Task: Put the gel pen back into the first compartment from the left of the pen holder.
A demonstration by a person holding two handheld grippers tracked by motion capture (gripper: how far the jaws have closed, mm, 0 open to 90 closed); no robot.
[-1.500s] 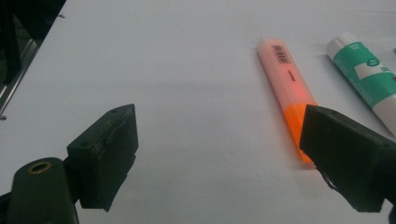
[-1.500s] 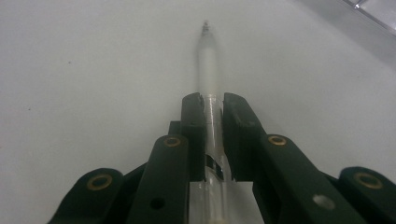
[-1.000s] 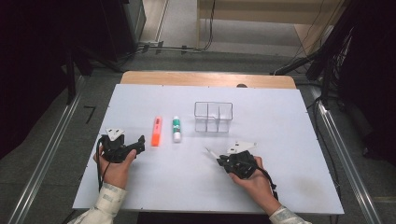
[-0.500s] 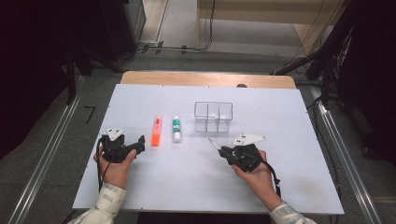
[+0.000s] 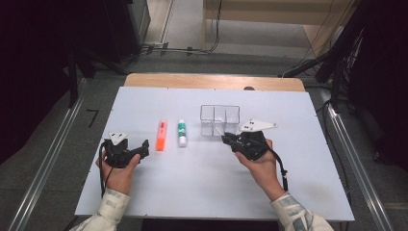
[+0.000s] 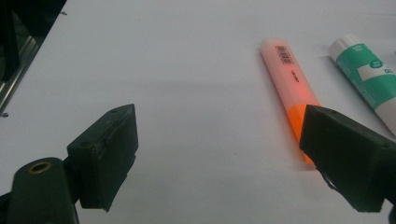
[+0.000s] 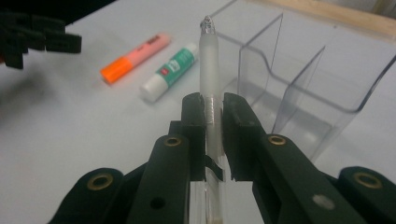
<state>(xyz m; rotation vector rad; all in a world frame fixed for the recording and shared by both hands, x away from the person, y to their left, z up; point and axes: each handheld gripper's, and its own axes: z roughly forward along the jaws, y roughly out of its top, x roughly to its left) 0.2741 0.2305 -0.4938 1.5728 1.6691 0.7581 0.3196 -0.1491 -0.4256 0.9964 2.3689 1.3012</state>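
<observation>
A white table (image 5: 159, 192) carries an orange highlighter (image 5: 161, 135) with a paler pink cap, a green-and-white glue stick (image 5: 182, 133) and a clear organiser (image 5: 220, 113). Black tongs (image 7: 214, 109) grip a frosted translucent pen (image 7: 208, 60).

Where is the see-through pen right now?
The clear plastic pen is pinched in the right tool, raised just in front of the clear plastic organizer box, right of the green-and-white glue stick.

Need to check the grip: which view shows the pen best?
The right gripper view: the pen stands close up, clamped between the right gripper's jaws. The high view shows it as a thin sliver by the organizer.
</observation>
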